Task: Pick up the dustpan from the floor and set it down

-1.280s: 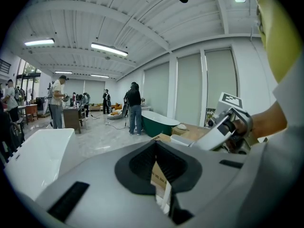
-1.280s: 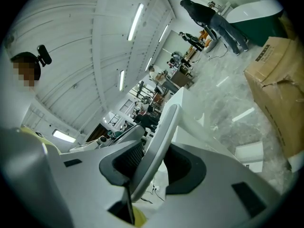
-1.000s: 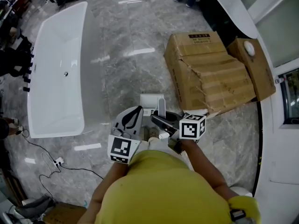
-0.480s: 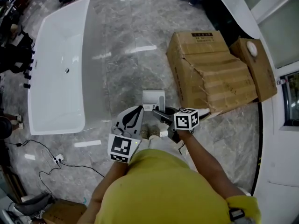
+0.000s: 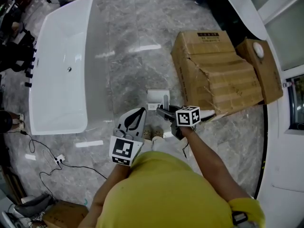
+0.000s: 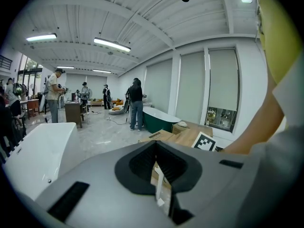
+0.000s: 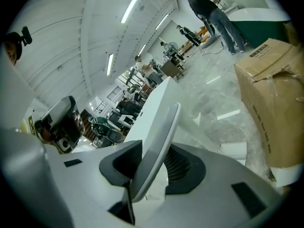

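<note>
Dustpan, one, in the right claw

Floor glossy grey marble; bathtub glossy white; boxes matt brown cardboard; dustpan smooth pale plastic.

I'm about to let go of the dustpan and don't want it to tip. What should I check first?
1. Right gripper shut on the dustpan handle: ok.
2. Dustpan resting flat on the floor: cannot tell.
3. Dustpan apart from the cardboard box: ok.
4. Left gripper shut, empty, off the dustpan: ok.
</note>
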A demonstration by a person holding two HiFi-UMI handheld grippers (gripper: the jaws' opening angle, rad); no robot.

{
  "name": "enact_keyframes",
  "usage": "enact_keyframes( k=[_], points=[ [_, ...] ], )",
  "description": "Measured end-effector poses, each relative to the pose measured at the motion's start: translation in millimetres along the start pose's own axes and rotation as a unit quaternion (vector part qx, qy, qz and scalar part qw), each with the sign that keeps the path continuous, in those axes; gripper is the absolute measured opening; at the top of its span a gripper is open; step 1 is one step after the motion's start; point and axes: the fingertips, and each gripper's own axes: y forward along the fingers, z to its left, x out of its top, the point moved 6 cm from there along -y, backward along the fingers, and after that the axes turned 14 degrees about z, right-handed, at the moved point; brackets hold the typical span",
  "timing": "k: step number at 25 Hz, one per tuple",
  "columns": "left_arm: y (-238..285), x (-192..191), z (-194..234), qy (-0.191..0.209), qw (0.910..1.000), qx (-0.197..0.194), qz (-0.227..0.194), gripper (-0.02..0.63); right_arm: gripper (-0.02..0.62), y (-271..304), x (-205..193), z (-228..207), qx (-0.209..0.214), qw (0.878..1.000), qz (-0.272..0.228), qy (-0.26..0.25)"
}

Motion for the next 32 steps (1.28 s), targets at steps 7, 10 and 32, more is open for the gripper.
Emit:
enact_keyframes(
  k=[7, 10, 32],
  points=[
    [1, 1, 0, 0.0, 1.0, -0.007, -0.002, 0.002, 0.177, -9, 2, -6, -0.058, 0.998, 0.002, 0.039],
    [2, 3, -1, 0.001, 0.9999, -0.011, -0.006, 0.002, 0.302, -19, -4, -6, -0.082, 0.992, 0.012, 0.096],
    [-8, 75, -23, 0.064, 0.9937, 0.007, -0.091, 0.002, 0.011, -197, 64, 173, -0.377, 0.835, -0.33, -0.229]
  ],
)
